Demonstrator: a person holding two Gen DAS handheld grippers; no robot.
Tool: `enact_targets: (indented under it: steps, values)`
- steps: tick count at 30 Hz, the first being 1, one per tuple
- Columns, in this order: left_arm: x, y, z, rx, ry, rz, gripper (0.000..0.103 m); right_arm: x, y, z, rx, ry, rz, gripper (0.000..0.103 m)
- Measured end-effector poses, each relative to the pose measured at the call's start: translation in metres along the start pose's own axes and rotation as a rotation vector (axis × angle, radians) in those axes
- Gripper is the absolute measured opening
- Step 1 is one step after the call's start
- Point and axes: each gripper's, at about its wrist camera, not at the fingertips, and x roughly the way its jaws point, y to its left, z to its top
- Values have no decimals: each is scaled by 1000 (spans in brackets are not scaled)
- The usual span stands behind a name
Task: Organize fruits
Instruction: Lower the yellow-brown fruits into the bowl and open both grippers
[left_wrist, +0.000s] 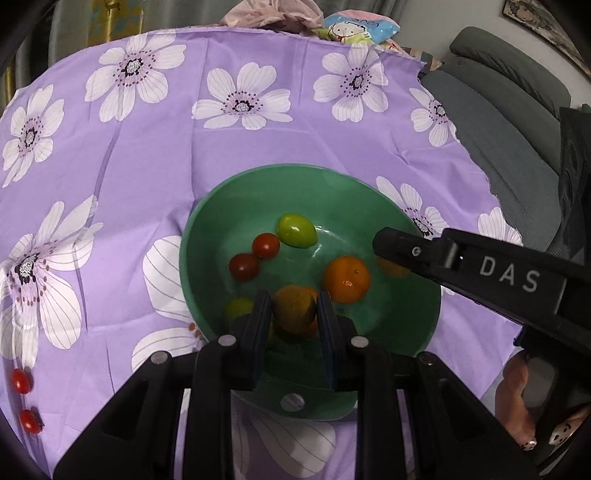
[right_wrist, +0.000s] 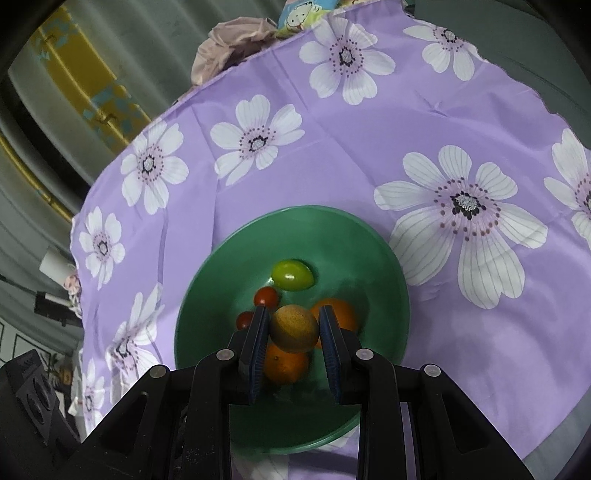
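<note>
While both tools hang over the green bowl (left_wrist: 207, 236), each has a fruit pinched between its pads, so the step in hand looks like dropping fruit into the bowl. Seen from its own camera, the left tool (left_wrist: 293, 314) is closed on a dull orange fruit (left_wrist: 293, 310), held just above the near side of the bowl. In the other view the right tool (right_wrist: 293, 328) is nearly as narrow as it goes and clamps a speckled yellow-orange round fruit (right_wrist: 294, 328), also above the bowl's inside. Already lying in the bowl are a green lemon-shaped fruit (left_wrist: 296, 230), two dark red cherry tomatoes (left_wrist: 265, 245) (left_wrist: 243, 266) side by side, and a bright mandarin (left_wrist: 347, 279); something small and greenish (left_wrist: 238, 308) sits by the left tool's pad, though I cannot tell what it is. Two more cherry tomatoes (left_wrist: 21, 381) (left_wrist: 29, 421) lie well apart from the bowl on the purple flowered cloth (left_wrist: 147, 166) that covers the counter. To my eye, the next move calls for each tool to ease low over a free patch of the bowl and part its pads gently, so the fruit settles without knocking the others; the stray tomatoes on the cloth would remain to be gathered.
</note>
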Motion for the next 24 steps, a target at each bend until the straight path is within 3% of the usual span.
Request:
enact_targets:
  steps: [24]
  values:
    - [15, 6, -3, -8, 38, 40, 25, 17, -3, 0, -4, 62, -63, 30]
